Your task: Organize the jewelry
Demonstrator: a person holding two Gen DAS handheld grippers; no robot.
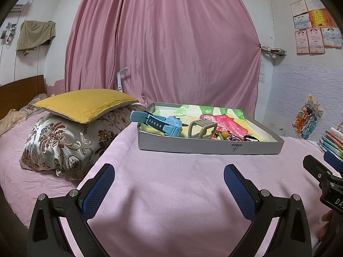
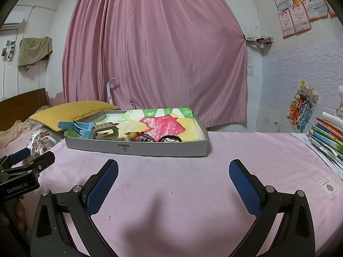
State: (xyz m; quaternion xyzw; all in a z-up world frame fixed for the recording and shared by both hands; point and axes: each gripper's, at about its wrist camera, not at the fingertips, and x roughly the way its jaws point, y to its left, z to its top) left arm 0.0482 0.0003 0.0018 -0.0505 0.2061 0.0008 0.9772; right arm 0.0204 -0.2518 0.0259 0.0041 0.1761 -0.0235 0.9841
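From the left wrist view, the left tool (image 1: 169, 176) hangs with its blue pads spread wide and nothing between them, low over the pink-covered bed (image 1: 171, 192). Straight ahead and a little to the right sits the shallow grey tray (image 1: 210, 146), its long side lying across the view, well apart from the fingertips. The jewelry is bunched along the tray's near wall: a blue watch (image 1: 158, 123) leaning over the left end, a tan watch band (image 1: 201, 128) beside it, then an amber bead (image 1: 224, 133) and a dark tangle of small pieces too small to tell apart. The right tool (image 1: 321, 171) shows at the right edge. From the right wrist view, the right tool (image 2: 173, 174) is likewise spread and empty, and the tray (image 2: 137, 148) lies ahead and to the left, so the blue watch (image 2: 81, 127) and tan watch band (image 2: 106, 131) are off toward the left tool (image 2: 27, 160). The left side looks the nearer for the watches; the bead (image 2: 133, 135) and the small pieces suit either. Only this view shows the tray's right end and the painted paper (image 2: 158, 122) lining its empty far half; the other shows the watch strap overhanging the wall.
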